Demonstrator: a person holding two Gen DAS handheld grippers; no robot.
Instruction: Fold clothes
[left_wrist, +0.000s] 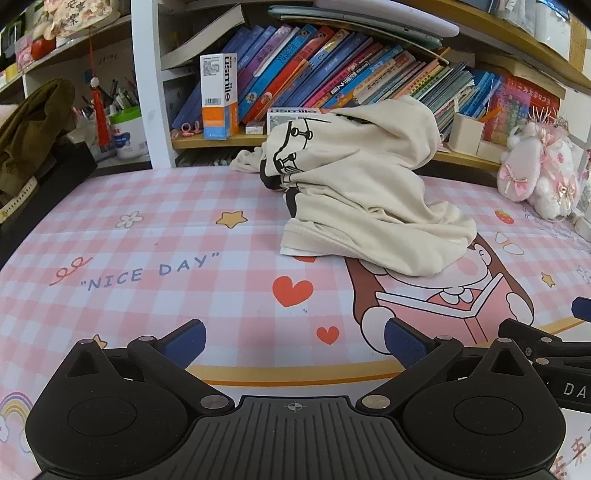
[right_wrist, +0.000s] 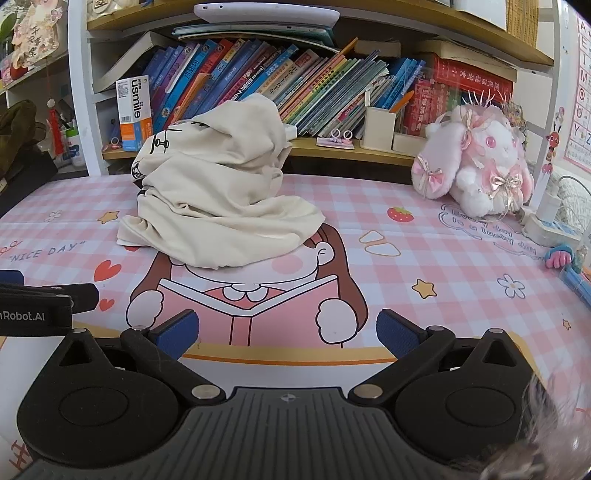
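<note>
We hold our left hand-held gripper (left_wrist: 295, 341) and right hand-held gripper (right_wrist: 288, 332) wide open and empty above the bench (left_wrist: 147, 236). The cream sweatshirt (right_wrist: 218, 188) lies in a crumpled heap near the bookshelf (right_wrist: 332, 149), well apart from both.

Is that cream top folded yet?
No. The cream top sits in a crumpled heap on the pink mat, untouched by either gripper.
</note>
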